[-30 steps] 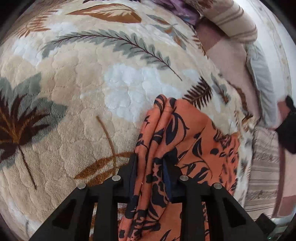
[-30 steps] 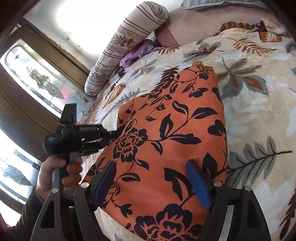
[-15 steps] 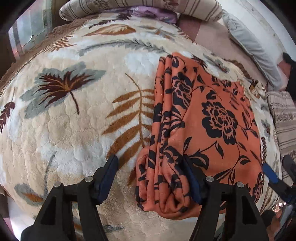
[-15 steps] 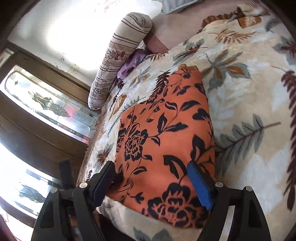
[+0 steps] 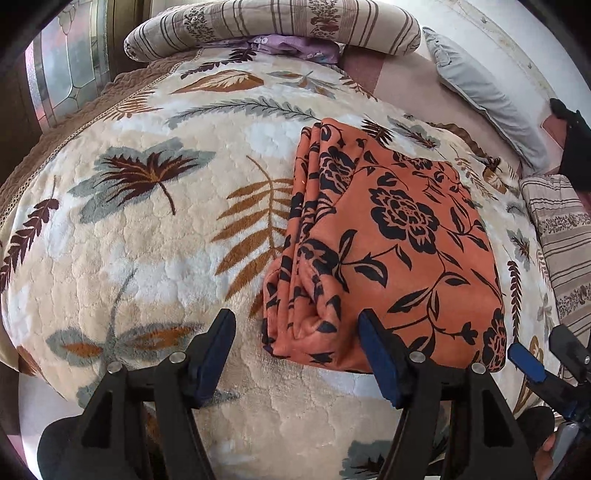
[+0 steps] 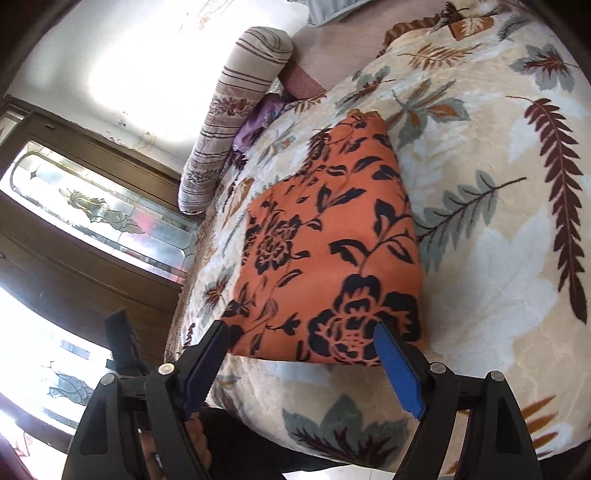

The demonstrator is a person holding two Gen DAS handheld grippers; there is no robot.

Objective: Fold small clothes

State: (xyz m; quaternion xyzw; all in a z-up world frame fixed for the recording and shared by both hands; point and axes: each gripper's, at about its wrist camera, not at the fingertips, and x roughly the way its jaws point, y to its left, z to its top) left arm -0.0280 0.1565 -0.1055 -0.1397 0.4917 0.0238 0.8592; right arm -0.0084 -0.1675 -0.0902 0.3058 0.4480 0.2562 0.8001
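An orange garment with black flowers [image 5: 391, 243] lies folded into a rectangle on the leaf-print blanket [image 5: 147, 221]; its stacked fold edges show on its left side. It also shows in the right wrist view [image 6: 328, 251]. My left gripper [image 5: 295, 354] is open and empty, held back from the garment's near left corner. My right gripper [image 6: 303, 365] is open and empty, just short of the garment's near edge. The right gripper's blue fingertip [image 5: 524, 362] shows at the lower right of the left wrist view.
A striped bolster [image 5: 273, 26] and a purple cloth [image 5: 295, 48] lie at the far end of the bed. A grey pillow [image 5: 487, 92] and a striped cushion [image 5: 565, 236] lie at the right. A glass-panelled wooden door [image 6: 92, 221] stands beside the bed.
My left gripper let go of the garment's folded edge, opened and pulled back. My right gripper also drew back from the garment. The garment stays folded on the blanket.
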